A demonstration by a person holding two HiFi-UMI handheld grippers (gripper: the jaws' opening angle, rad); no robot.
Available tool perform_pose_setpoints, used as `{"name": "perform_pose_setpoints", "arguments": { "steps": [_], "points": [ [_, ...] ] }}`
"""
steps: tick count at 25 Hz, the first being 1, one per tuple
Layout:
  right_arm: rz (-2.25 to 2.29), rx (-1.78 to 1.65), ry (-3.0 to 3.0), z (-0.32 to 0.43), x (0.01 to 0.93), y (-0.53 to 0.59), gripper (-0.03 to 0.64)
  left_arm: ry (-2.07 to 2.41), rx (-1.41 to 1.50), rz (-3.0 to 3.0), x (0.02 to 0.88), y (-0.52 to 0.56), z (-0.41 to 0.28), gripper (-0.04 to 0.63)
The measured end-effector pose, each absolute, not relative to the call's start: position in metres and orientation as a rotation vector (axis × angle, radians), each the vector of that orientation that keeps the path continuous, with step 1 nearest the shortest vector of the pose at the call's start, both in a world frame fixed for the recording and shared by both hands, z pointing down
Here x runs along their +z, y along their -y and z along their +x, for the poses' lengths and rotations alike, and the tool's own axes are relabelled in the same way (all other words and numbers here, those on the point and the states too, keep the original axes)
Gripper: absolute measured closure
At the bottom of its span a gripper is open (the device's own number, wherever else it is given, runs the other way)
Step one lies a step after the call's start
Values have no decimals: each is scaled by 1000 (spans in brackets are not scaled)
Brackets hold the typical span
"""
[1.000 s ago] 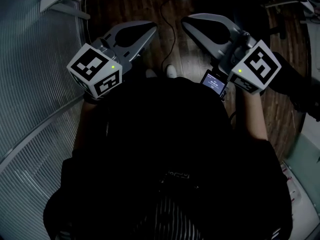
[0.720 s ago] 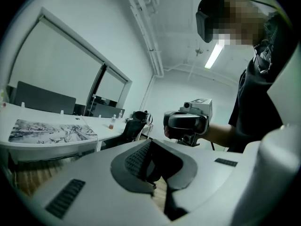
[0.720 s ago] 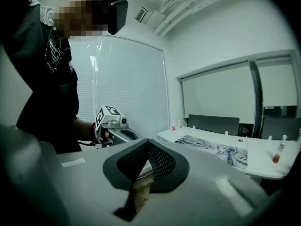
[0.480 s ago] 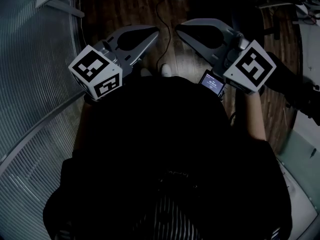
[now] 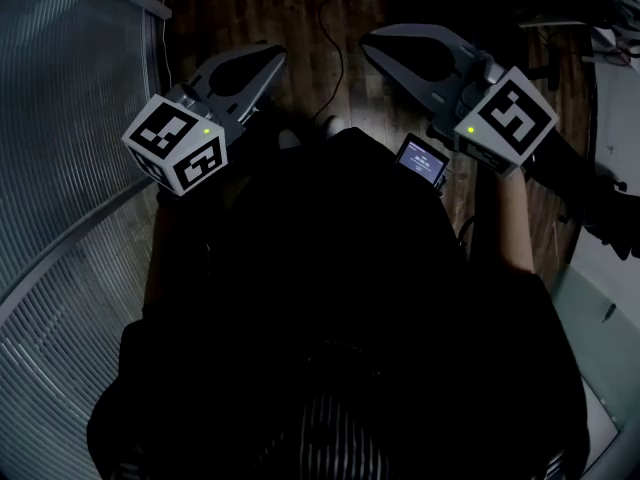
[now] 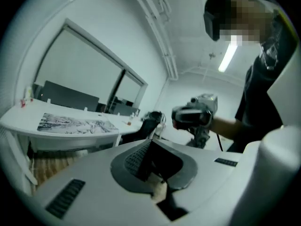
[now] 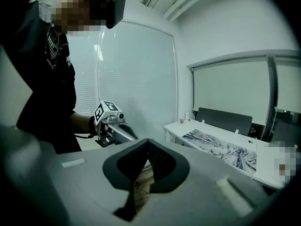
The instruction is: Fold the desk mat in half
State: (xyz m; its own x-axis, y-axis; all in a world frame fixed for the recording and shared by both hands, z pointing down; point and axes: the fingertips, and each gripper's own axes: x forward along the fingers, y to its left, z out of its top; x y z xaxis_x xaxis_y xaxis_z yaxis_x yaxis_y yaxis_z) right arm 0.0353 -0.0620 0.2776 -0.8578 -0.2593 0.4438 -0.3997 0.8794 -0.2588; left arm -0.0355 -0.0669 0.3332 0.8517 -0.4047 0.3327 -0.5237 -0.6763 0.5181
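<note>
Desk mat (image 7: pixel 221 150), grey-white print, lies spread flat on top of the white desk (image 7: pixel 175 126), taking up most of the top's length. A small red-marked item (image 7: pixel 182 121) stands at the desk's near end, just off the mat's edge. A dark panel (image 7: pixel 225 119) runs along the desk's far side, behind the mat.

L gripper (image 6: pixel 150 141): jaws together, tips meeting, nothing btwn them. It is held up in the air, well apart from the desk, w/ no contact w/ the mat. From its view the desk sits off to the left, and the R gripper (image 6: pixel 193 116) is in the person's hand on the side away from the desk.

R gripper: jaws also closed tip to tip, empty. It too is well apart from the desk. From its view the desk is off to the right and the L gripper, w/ its marker cube (image 7: pixel 106 111), is on the side away from the desk.

Head view: person in a dark top (image 5: pixel 330 298) holds both grippers out over wooden floor (image 5: pixel 300 8), w/ a cable (image 5: pixel 338 48) on the floor btwn them. A small lit screen (image 5: pixel 422 160) sits just beside the R gripper's cube.
</note>
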Motion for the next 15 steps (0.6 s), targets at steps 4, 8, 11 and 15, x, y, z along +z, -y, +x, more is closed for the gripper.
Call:
{"name": "perform_pose_setpoints", "arguments": {
  "steps": [4, 8, 11, 15],
  "points": [
    [529, 504, 2637, 40, 284, 80, 612, 676, 340, 2461, 328, 67, -41, 586],
    [542, 489, 2671, 32, 271, 97, 612, 680, 276, 2439, 326, 70, -47, 586],
    [555, 525, 2716, 30, 265, 96, 612, 788, 375, 2440, 341, 69, -57, 586],
    [607, 597, 2739, 46, 270, 96, 612, 791, 354, 2449, 335, 70, -51, 586]
  ]
}}
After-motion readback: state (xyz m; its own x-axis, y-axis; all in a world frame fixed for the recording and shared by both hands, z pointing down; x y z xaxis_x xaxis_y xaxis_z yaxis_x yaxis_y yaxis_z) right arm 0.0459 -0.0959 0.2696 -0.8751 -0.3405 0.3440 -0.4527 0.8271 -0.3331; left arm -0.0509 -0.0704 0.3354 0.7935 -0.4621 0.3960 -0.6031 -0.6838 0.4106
